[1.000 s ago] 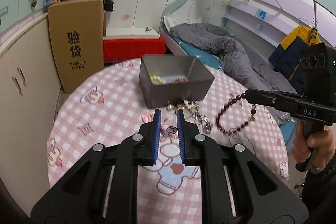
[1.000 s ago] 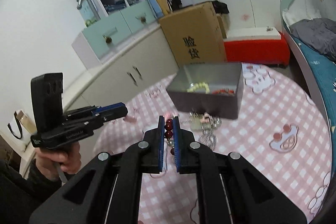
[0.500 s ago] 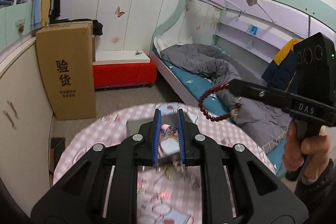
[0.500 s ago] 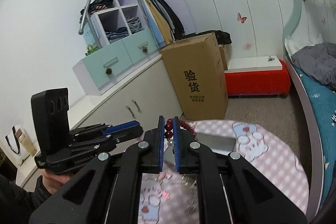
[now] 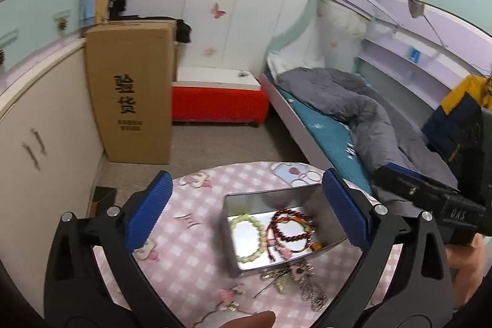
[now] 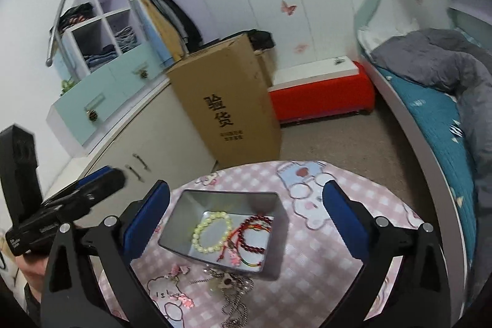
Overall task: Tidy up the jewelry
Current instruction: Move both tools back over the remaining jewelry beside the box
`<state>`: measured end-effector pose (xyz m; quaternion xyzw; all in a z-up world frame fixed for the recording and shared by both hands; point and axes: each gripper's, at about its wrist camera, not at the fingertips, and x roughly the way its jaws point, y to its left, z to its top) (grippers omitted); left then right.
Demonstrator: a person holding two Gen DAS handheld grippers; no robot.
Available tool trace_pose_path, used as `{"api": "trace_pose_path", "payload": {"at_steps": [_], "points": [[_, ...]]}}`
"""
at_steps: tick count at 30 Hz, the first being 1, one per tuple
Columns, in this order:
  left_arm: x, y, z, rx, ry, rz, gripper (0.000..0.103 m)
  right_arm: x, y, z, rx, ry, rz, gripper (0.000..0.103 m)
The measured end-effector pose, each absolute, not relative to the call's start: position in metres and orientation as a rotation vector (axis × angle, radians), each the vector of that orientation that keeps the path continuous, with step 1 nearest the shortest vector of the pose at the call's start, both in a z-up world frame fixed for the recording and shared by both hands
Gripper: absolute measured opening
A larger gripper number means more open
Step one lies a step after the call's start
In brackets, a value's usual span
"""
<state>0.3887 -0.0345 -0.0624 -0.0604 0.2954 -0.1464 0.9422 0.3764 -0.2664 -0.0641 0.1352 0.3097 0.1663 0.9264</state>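
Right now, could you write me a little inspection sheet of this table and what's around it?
Surface: round table with a pink checked cartoon cloth.
Job's things: grey metal box holding a pale green bead bracelet, a dark red bead bracelet and red cords; loose chains and charms lie on the cloth in front of it.
Clutter: small pink charms beside the pile.
Grippers: left gripper and right gripper both open wide and empty, above the box.
Cables: nothing seen.
Surroundings: cardboard carton, red bench, bed with grey quilt, wardrobe shelves.
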Motion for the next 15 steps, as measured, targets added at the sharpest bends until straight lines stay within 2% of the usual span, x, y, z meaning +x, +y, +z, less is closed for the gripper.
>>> {"api": "trace_pose_path", "payload": {"at_steps": [15], "points": [[0.323, -0.006, -0.06, -0.119, 0.551, -0.196, 0.096, 0.344, -0.263, -0.049, 0.248, 0.572, 0.281, 0.096]]}}
